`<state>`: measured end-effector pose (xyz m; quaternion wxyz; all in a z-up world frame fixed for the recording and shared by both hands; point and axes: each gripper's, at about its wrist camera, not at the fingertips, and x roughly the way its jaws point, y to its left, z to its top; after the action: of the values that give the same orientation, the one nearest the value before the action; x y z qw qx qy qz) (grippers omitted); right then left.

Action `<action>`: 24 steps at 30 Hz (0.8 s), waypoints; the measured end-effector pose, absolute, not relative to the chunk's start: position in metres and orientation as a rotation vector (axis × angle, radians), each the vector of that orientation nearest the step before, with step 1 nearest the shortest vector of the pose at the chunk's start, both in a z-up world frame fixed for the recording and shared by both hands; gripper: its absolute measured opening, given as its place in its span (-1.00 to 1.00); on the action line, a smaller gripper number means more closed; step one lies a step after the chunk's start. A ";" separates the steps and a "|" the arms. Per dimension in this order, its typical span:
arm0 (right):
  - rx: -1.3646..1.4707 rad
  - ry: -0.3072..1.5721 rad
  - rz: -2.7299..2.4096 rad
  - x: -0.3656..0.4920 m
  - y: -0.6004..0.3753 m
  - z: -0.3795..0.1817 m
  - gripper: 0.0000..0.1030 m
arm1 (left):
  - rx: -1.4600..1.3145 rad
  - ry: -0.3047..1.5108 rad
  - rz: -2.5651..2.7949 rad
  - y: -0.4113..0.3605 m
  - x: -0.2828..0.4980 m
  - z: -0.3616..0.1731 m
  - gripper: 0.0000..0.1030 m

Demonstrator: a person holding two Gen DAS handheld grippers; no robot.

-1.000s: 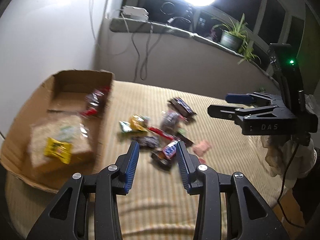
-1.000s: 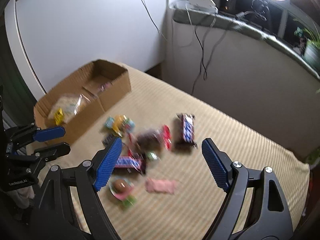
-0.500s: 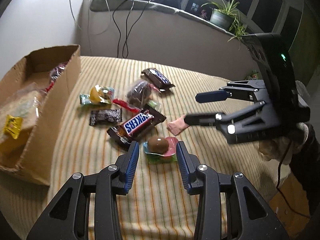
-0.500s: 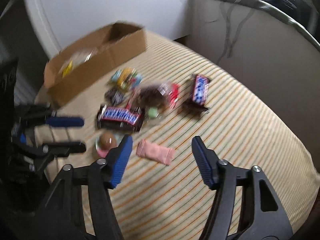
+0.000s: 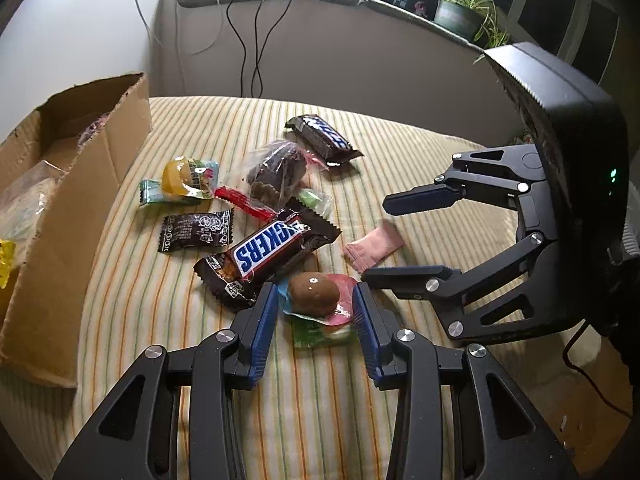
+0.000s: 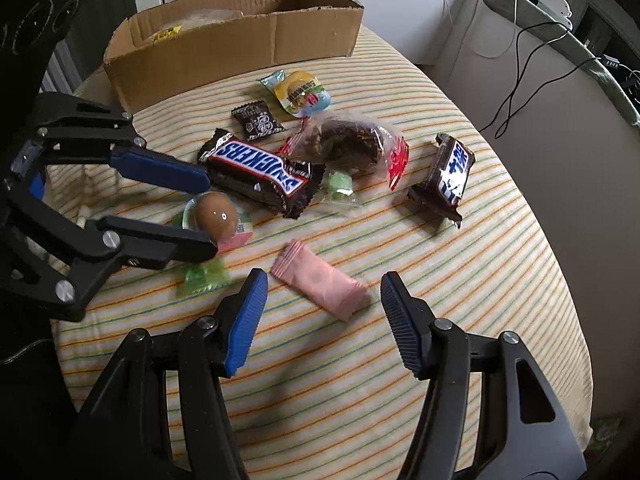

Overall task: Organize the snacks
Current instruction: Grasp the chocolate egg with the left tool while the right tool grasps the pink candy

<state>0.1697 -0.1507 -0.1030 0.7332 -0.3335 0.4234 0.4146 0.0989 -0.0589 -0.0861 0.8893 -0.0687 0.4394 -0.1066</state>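
Several wrapped snacks lie on a striped cloth point(image 5: 160, 304). My left gripper point(image 5: 316, 300) is open, its jaws on either side of a brown egg snack point(image 5: 314, 292) in a pink and green wrapper; it also shows in the right wrist view point(image 6: 216, 214). My right gripper point(image 6: 322, 286) is open, straddling a pink packet point(image 6: 324, 286), which also shows in the left wrist view point(image 5: 374, 248). A Snickers bar point(image 5: 268, 248) lies just beyond the egg. A cardboard box point(image 5: 60, 216) with some snacks inside stands at the left.
Other snacks lie further off: a small black packet point(image 5: 196, 230), a yellow jelly pack point(image 5: 186, 178), a bagged chocolate pastry point(image 5: 276, 172), a second dark bar point(image 5: 324, 138), a green candy point(image 6: 340, 184). A wall with cables point(image 5: 248, 40) and a potted plant point(image 5: 460, 16) stand behind.
Both grippers have come down and forward to the snacks. The left one now has the egg snack between its jaws, the right one now straddles the pink packet.
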 end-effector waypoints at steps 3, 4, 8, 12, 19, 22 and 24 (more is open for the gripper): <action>-0.717 0.945 0.935 0.174 -0.149 -0.105 0.00 | -0.137 0.918 -0.220 -0.059 0.101 -0.089 -0.28; -0.712 0.948 0.939 0.174 -0.149 -0.105 -0.01 | -0.136 0.918 -0.219 -0.059 0.102 -0.090 -0.28; -0.701 0.961 0.943 0.179 -0.150 -0.107 -0.08 | -0.132 0.921 -0.211 -0.058 0.109 -0.091 -0.28; -0.675 0.992 0.937 0.181 -0.153 -0.107 -0.23 | -0.102 0.916 -0.213 -0.063 0.114 -0.093 -0.28; -0.666 1.018 0.918 0.180 -0.156 -0.106 -0.49 | -0.092 0.908 -0.217 -0.065 0.116 -0.095 -0.41; -0.671 1.015 0.904 0.177 -0.156 -0.105 -0.56 | -0.093 0.904 -0.221 -0.063 0.115 -0.095 -0.42; -0.665 1.016 0.885 0.174 -0.157 -0.104 -0.56 | -0.099 0.901 -0.225 -0.062 0.114 -0.094 -0.43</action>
<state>0.1736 -0.1575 -0.1045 0.7308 -0.3022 0.4617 0.4019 0.1141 -0.0622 -0.0941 0.8930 -0.0476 0.4342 -0.1087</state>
